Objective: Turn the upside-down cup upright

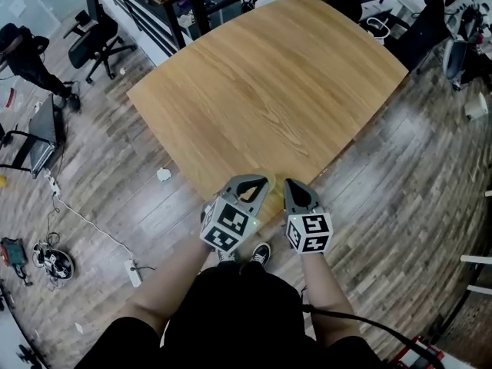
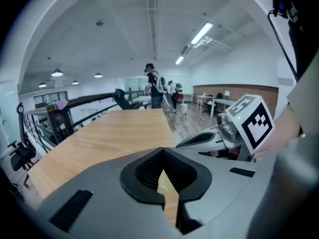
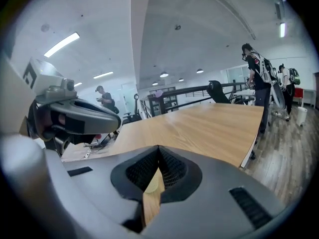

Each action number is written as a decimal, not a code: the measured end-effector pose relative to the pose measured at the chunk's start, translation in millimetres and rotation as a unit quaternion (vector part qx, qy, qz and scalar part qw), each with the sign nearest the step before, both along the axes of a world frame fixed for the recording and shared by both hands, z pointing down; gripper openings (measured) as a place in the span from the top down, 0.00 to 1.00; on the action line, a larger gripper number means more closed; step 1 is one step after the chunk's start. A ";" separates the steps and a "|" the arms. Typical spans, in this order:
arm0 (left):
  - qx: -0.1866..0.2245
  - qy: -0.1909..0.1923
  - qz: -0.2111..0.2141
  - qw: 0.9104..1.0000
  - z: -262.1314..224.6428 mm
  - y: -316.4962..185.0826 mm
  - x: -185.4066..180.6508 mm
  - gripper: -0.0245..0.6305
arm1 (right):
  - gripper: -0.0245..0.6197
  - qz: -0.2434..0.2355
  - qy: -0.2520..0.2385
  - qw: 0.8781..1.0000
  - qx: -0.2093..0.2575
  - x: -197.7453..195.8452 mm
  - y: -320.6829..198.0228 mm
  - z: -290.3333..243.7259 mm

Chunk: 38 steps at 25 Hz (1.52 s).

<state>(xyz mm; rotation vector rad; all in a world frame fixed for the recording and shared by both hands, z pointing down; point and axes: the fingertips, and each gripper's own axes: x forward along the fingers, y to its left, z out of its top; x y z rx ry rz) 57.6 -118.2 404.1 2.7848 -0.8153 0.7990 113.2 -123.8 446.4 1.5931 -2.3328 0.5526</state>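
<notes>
Grey jaws on the left gripper [image 2: 162, 150] are pressed tip to tip, with nothing pinched between them. Through the window behind those tips there's a sliver of something pale and creamy: that's the cup [image 2: 163, 181], sitting low, right under the nose of the tool. Over to the right gripper [image 3: 158, 148], and it's the same story. Its jaws are together and empty, and the same pale sliver peeks through the gap behind them. Mouth up or mouth down? Neither gripper view shows enough of the cup to say.

Up to the head view now. The two grippers sit side by side, near each other but apart, both angled forward and down over the near edge of the wooden table [image 1: 269, 91]. A yellowish patch shows at the left gripper's jaws, right at that near edge, and the tool covers most of it. Beyond that, the tabletop runs away in light wood grain.

Further out there's a plank floor [image 1: 400, 175], and the toe of a shoe [image 1: 261, 254] pokes out just below the grippers. A white power strip [image 1: 133, 273] lies off to the left with its cable trailing, and a black office chair [image 1: 92, 41] stands at the far left. In the left gripper view, a person [image 2: 152, 86] is standing past the table's far end.
</notes>
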 end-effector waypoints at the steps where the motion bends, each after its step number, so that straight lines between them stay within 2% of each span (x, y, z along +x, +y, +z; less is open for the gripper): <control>1: 0.014 0.018 -0.009 1.000 -12.6 -0.1 -2.2 0.95 | 0.94 0.002 -0.001 1.000 0.011 -1.0 2.4 -14.1; 5: 0.074 0.084 -0.051 0.992 -62.2 1.9 -12.9 0.95 | 0.94 0.012 -0.013 0.998 0.060 -8.2 11.2 -75.1; 9: 0.128 0.139 -0.099 0.977 -102.8 13.8 -30.7 0.95 | 0.94 0.010 -0.018 0.994 0.107 -23.6 25.4 -125.9; 12: 0.153 0.169 -0.134 0.964 -121.9 26.3 -44.9 0.95 | 0.94 0.000 0.000 0.991 0.134 -34.4 38.8 -149.0; 16: 0.161 0.188 -0.153 0.957 -133.3 40.0 -58.0 0.95 | 0.94 -0.002 0.012 0.988 0.153 -40.7 52.9 -166.9; 27: 0.161 0.205 -0.154 0.953 -146.2 47.0 -66.6 0.95 | 0.94 0.011 0.017 0.982 0.186 -50.3 69.1 -193.3; 38: 0.153 0.205 -0.152 0.955 -142.5 41.9 -64.6 0.95 | 0.94 0.010 0.011 0.982 0.188 -53.6 66.3 -195.6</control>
